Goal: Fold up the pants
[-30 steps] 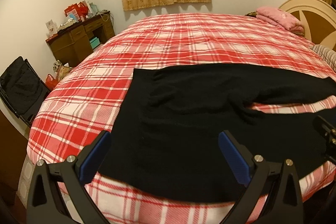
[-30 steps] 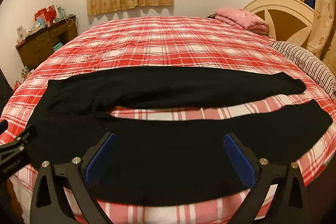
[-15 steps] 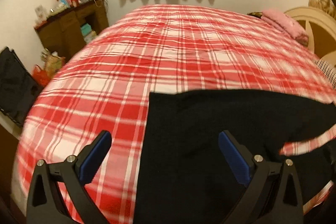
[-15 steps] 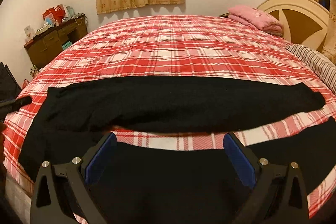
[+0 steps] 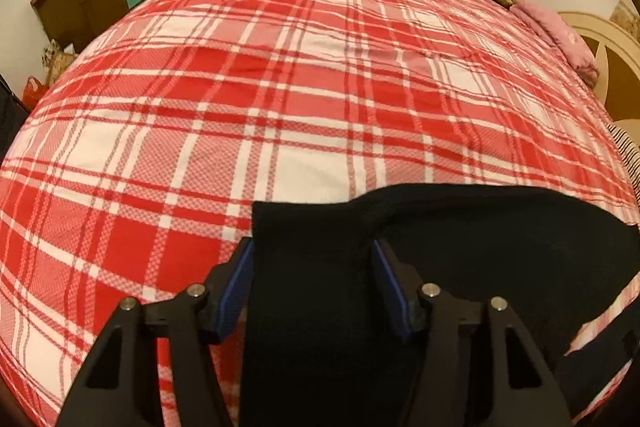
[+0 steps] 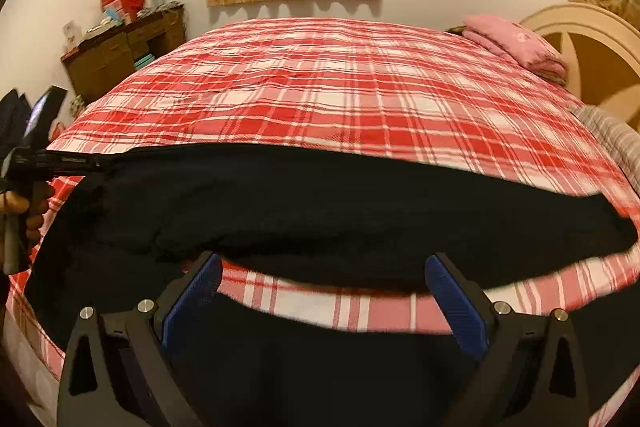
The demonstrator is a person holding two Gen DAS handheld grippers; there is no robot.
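Black pants (image 6: 320, 211) lie sideways on the red plaid bed (image 6: 340, 99), waist at the left and both legs running right. In the left wrist view the far waist corner of the pants (image 5: 312, 307) sits between the blue pads (image 5: 236, 287). My left gripper (image 5: 312, 259) points steeply down and its jaws are closing around that corner, with the cloth filling the gap. The left gripper (image 6: 52, 161) also shows at the left edge of the right wrist view, held by a hand. My right gripper (image 6: 324, 291) is open over the near leg, nothing between its pads.
A wooden dresser (image 6: 120, 55) with clutter stands by the far left wall. A folded pink blanket (image 6: 516, 43) lies near the cream headboard (image 6: 592, 55), and a striped pillow (image 6: 616, 139) sits at the right. The bed's near edge runs below the pants.
My left gripper went forward and down to the far waist corner, and its jaws narrowed around the cloth. The right gripper moved a little farther over the near leg and stayed open.
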